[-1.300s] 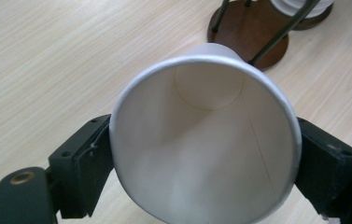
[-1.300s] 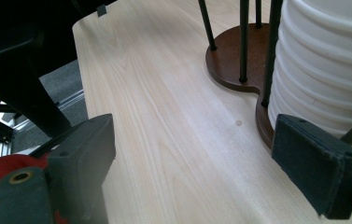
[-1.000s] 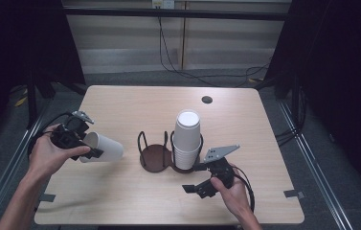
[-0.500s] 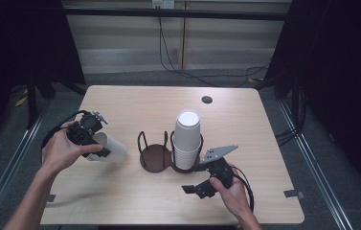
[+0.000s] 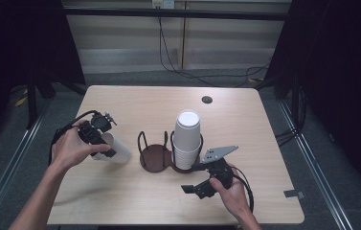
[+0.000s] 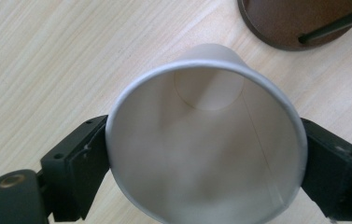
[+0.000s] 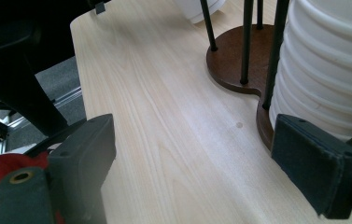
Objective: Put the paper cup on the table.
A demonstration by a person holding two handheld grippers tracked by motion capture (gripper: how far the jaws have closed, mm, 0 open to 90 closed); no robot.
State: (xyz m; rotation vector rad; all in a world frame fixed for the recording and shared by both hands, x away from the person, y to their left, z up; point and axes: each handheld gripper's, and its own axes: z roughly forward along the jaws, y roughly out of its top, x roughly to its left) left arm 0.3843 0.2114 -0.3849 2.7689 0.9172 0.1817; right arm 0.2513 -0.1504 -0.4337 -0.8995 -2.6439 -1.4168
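High view: the left claw (image 5: pixel 102 139) is down at the left side of the bench (image 5: pixel 135 201), with a single white paper cup (image 5: pixel 117 151) between its jaws. The cup is tipped, its base pointing toward the brown two-ring cup holder (image 5: pixel 159 155) just beside it. The right-hand ring of that holder carries a tall stack of cups (image 5: pixel 186 139). The right claw (image 5: pixel 202 176) hovers low near the front of the stack, its jaws apart and holding nothing.

Left gripper view: we're looking straight down the cup's (image 6: pixel 206 135) mouth, base disc visible at the far end. A black pad (image 6: pixel 87 163) sits at each side of the rim, and the jaws have just been opening. The rim looks round rather than pinched, so I'd call this a loose hold at most, and whether the pads still press I can't tell. The holder's brown base (image 6: pixel 290 23) shows at the top right.

Right gripper view: jaws spread wide over bare bench (image 7: pixel 164 130), with the stack (image 7: pixel 332 65) and the holder's thin black rods (image 7: pixel 247 42) at the right.

Handling, as I judge it: this cup is very light, thin-walled and easily crushed, and smooth enough to slip. It is best taken across the stiffer rolled rim or just below it, with gentle pressure.
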